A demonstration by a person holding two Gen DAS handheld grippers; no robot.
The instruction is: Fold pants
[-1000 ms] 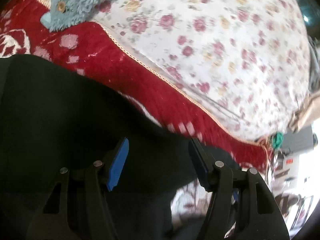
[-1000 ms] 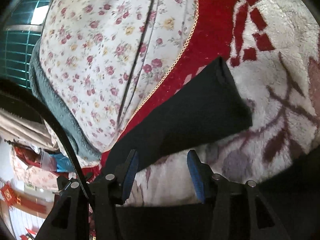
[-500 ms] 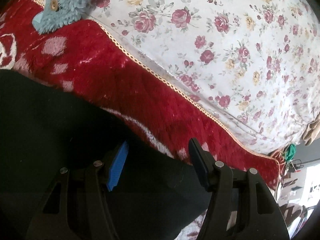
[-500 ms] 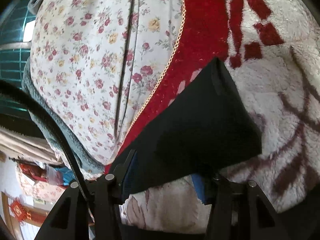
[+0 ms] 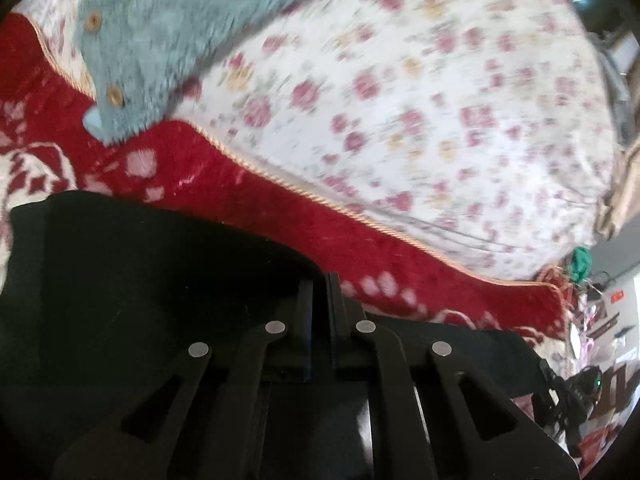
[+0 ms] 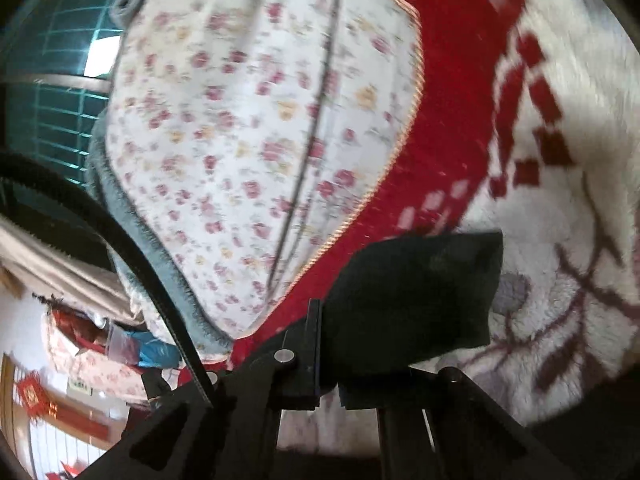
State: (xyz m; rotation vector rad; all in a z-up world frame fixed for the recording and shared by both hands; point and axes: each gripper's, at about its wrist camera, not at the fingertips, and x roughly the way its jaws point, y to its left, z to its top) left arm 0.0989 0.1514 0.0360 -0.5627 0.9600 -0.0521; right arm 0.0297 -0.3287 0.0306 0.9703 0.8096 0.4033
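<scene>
Left wrist view: left gripper (image 5: 319, 292) clamped shut on the near edge of the black pants (image 5: 120, 280), lifting that edge clear of the red-and-white blanket (image 5: 256, 192) for a fold. Right wrist view: right gripper (image 6: 330, 344) likewise pinched on a pants (image 6: 416, 292) corner, probably a leg end, held off the blanket (image 6: 452, 152) so both ends travel together. Beyond, floral quilt (image 5: 420, 112) and blue fuzzy garment (image 5: 168, 36), clear of the fold.

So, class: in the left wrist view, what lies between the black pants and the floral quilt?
In the left wrist view, a red band of the plush blanket, edged with gold cord, runs between the black pants and the floral quilt.
</scene>
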